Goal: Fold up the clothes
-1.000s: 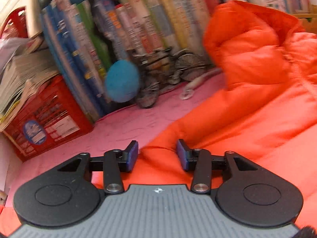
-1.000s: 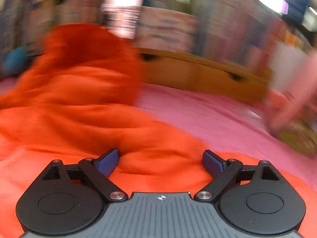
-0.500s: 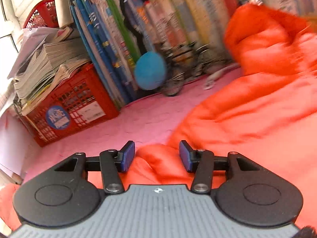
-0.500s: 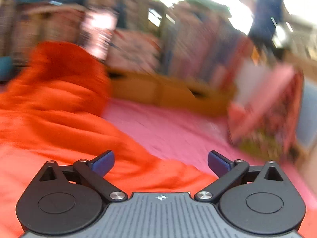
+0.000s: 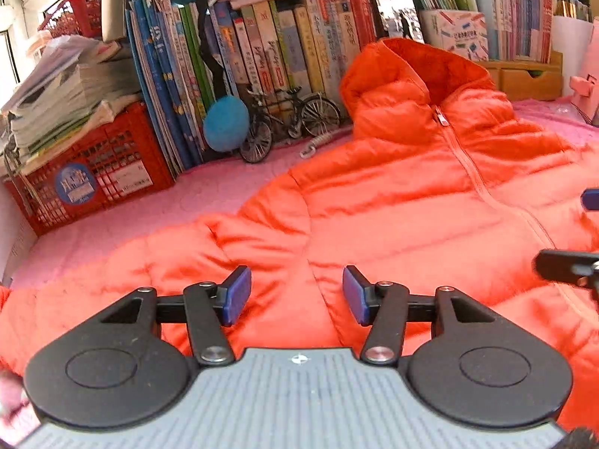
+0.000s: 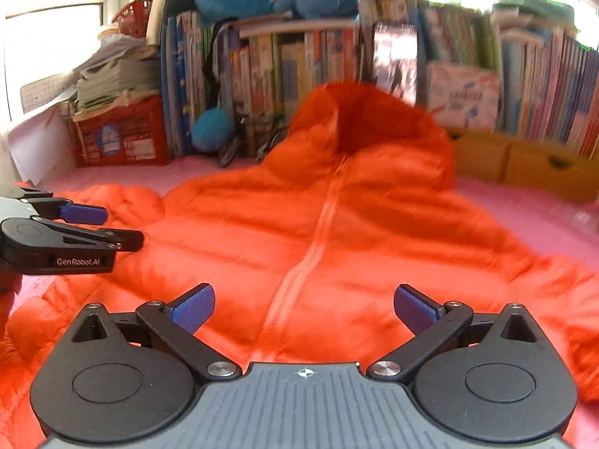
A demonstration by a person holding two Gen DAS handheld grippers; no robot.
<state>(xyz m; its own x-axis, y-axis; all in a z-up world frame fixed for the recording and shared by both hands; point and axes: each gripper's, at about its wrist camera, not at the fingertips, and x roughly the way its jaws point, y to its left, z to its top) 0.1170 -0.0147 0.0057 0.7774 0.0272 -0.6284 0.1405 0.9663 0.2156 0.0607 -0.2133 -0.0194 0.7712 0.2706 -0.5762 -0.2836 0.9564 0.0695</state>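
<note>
So far: nothing about the jacket looks folded yet; it seems only to have been laid out.
Garment: orange hooded puffer jacket lies front up and zipped on the pink bedcover, hood at the far end against the row of books, sleeves spread to left and right.
Left gripper: jaws partly apart and just widened a little, hovering over the near left body panel beside the sleeve, nothing pinched.
Right gripper: jaws spread wide, just opened further, above the zip line with no cloth between them.
Left to do: probably everything, namely sleeves turned in, sides folded, then body doubled toward the hood.
Nearby: red crate and model bicycle sit clear of the jacket on the far left.
</note>
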